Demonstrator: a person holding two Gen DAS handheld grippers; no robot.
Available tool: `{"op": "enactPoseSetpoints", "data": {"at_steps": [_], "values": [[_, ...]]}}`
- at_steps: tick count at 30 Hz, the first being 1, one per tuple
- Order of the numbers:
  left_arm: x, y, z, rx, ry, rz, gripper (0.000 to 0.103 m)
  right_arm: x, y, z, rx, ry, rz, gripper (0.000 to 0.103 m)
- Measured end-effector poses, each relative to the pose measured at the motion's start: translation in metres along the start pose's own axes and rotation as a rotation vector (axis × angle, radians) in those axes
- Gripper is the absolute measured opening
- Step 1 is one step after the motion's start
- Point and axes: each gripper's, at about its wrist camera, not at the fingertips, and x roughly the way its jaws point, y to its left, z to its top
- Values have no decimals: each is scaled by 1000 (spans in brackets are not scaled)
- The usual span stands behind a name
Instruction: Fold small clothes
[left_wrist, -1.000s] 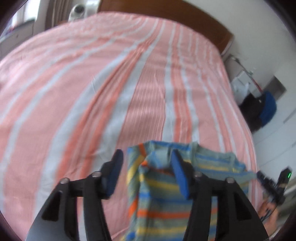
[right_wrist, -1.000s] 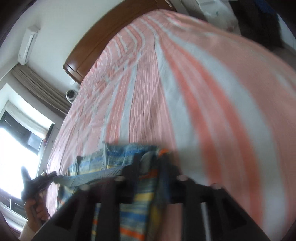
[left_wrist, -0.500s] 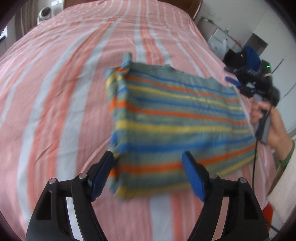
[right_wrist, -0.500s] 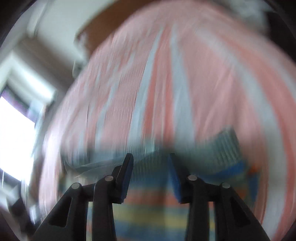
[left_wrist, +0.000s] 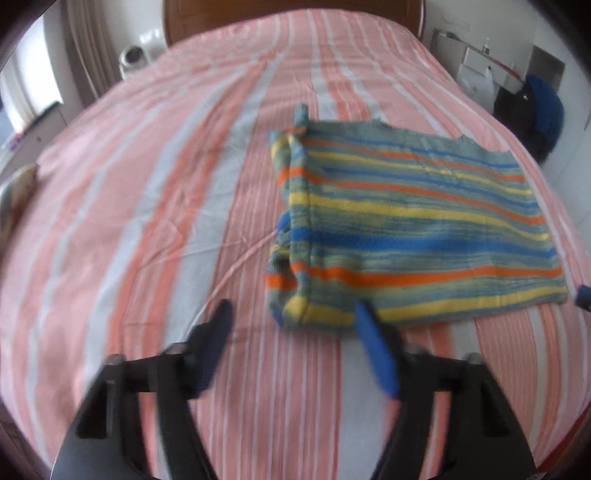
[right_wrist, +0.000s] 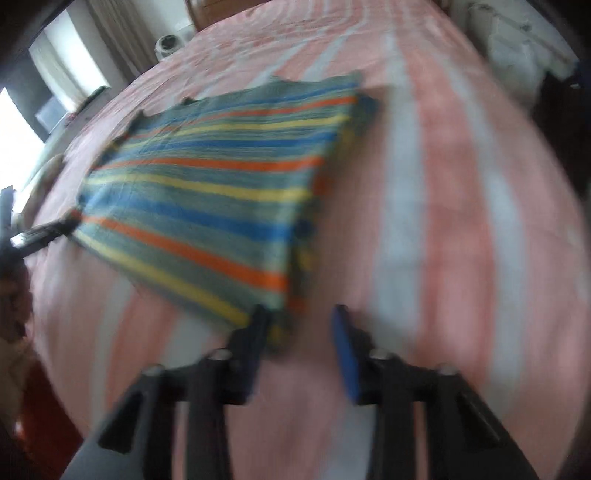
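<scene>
A small garment (left_wrist: 413, 225) with blue, yellow and orange stripes on grey-green lies flat and folded on the pink striped bed (left_wrist: 155, 206). My left gripper (left_wrist: 292, 314) hovers open over its near left corner, and the pads do not press on the cloth. In the right wrist view the garment (right_wrist: 207, 184) spreads to the upper left. My right gripper (right_wrist: 299, 317) is over its near right corner with the jaws opening; the corner lies by the left finger, unclamped. Each gripper's tip shows at the edge of the other's view: the right gripper (left_wrist: 583, 295) and the left gripper (right_wrist: 37, 232).
A wooden headboard (left_wrist: 288, 14) closes the far end of the bed. Beside it stand curtains and a white appliance (left_wrist: 135, 61). A dark bag with blue cloth (left_wrist: 535, 107) and white bags sit past the bed's right side. A hand (right_wrist: 11, 288) shows at the left.
A second ago both grippers held the garment bunched up above the bed. It now lies flat, both have let go, and their jaws stand wider and drawn back to its near corners.
</scene>
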Motion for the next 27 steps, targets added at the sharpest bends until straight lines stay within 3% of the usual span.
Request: {"op": "enactPoseSetpoints", "data": {"at_steps": [4, 8, 14, 17, 18, 21, 24, 27], "values": [[-21, -19, -2, 64, -42, 60, 79, -29, -14, -28, 57, -64, 16, 51], [-29, -35, 1, 103, -49, 76, 79, -30, -22, -45, 99, -57, 36, 51], [-37, -72, 4, 184, -86, 88, 79, -24, -15, -24, 74, -104, 70, 51], [-31, -113, 1, 248, -86, -27, 82, -19, -15, -7, 55, -137, 85, 59], [-26, -136, -2, 297, -83, -87, 82, -18, -18, -3, 57, -153, 90, 64], [-8, -208, -17, 495, -73, -202, 82, -8, -45, 27, 129, -193, 159, 65], [11, -272, -31, 681, -101, -214, 82, 6, -71, 61, 193, -184, 290, 65], [18, -305, -28, 739, -170, -215, 78, 30, -84, 95, 226, -134, 402, 65]]}}
